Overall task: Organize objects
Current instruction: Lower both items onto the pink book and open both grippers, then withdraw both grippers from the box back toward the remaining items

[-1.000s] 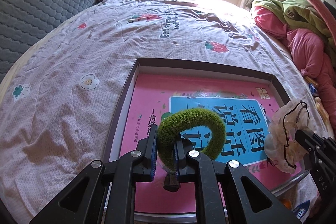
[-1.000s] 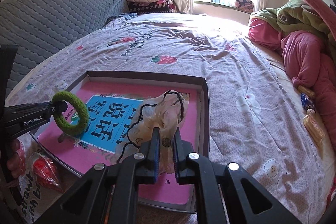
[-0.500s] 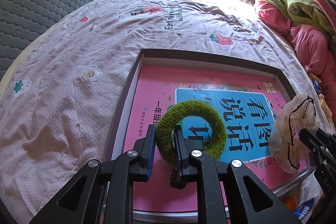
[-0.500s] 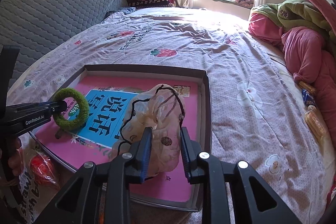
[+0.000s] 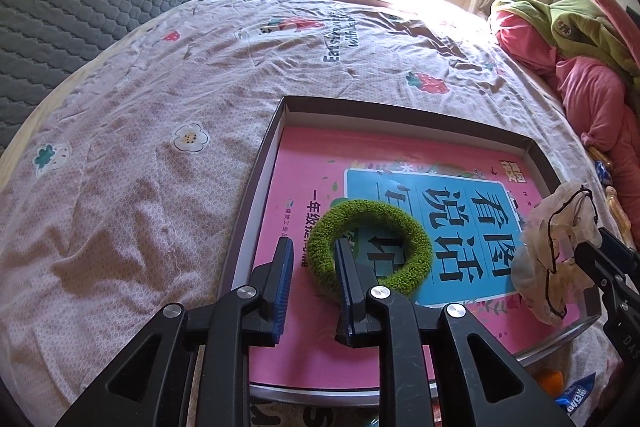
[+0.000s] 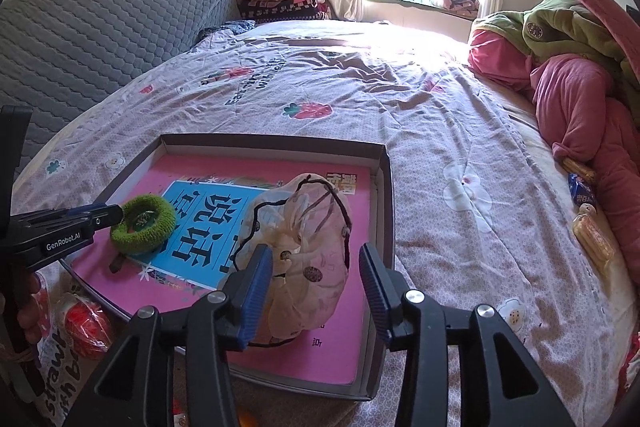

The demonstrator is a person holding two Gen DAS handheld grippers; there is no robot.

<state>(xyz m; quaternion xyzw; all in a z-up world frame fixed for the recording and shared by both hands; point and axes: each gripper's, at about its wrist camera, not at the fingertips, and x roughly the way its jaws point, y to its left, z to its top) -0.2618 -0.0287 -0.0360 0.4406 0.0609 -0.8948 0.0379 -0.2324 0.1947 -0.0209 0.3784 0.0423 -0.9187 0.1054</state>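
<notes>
Both scrunchies down in the box: green scrunchie at its near left, sheer scrunchie near right. Left gripper and right gripper spread, gripping nothing. Only pulling back left, seemingly.

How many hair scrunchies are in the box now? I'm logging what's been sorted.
2. The green scrunchie lies on the pink book at the box's left side; the sheer cream scrunchie sits on the right. None hidden, apparently.
</notes>
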